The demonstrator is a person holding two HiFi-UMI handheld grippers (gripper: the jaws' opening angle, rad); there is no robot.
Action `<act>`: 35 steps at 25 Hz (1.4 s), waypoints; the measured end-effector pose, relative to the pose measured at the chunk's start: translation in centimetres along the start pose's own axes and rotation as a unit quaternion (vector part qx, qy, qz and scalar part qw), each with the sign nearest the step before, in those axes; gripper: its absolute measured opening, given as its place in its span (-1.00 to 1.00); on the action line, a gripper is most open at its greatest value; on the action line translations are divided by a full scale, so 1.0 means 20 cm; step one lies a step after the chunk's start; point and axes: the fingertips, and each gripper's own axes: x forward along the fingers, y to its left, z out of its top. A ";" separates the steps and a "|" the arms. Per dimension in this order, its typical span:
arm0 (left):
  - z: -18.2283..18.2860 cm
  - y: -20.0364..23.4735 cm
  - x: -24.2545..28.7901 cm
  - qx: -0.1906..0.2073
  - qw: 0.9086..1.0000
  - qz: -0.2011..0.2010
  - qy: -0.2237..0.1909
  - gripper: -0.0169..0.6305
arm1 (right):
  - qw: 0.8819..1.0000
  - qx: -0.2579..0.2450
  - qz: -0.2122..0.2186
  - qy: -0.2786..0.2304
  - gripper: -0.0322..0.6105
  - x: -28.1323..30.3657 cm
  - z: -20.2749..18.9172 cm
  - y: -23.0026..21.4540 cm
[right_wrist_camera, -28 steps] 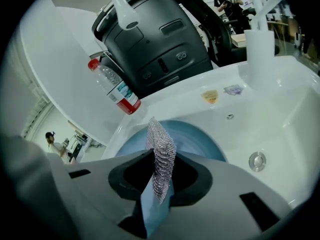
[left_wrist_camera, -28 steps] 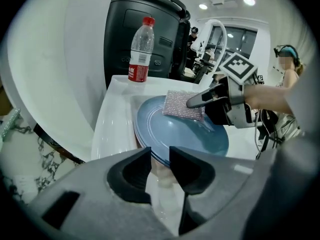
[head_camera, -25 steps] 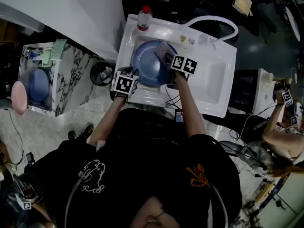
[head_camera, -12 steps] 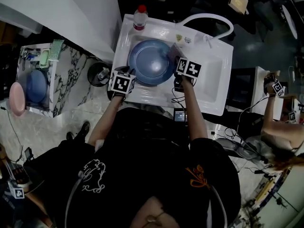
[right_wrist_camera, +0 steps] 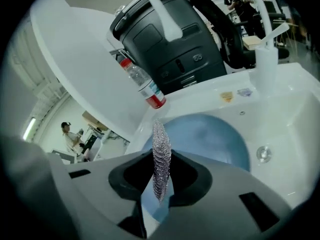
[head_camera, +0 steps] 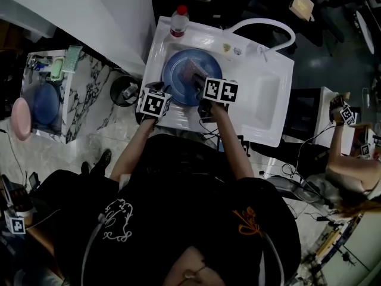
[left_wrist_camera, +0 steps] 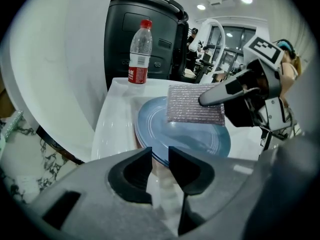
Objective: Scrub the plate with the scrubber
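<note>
White sink basin spreads ahead of both claws, with a water bottle at its far corner. The left claw is nearly closed, pinching the near rim of the blue plate. The right claw is clamped on the scrubber, which hangs over the plate's far half; contact cannot be told. Scrubbing looks under way, with much of the plate's face likely left to cover.

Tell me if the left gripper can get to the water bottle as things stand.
Probably not: the left gripper is clamped on the plate at its near rim and would have to let go. Otherwise the way to the bottle looks free.
</note>
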 end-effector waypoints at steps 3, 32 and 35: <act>0.00 0.00 0.00 0.001 1.000 0.001 -0.003 -0.60 | 0.999 0.009 0.039 0.026 -0.65 0.08 -0.07 0.14; 0.00 0.01 -0.01 0.004 1.000 -0.011 -0.015 -0.59 | 0.973 -0.132 -0.167 0.084 -0.65 -0.09 -0.05 -0.39; 0.00 0.01 0.00 0.007 1.000 -0.011 -0.022 -0.60 | 0.971 -0.136 -0.181 0.079 -0.65 -0.13 -0.03 -0.43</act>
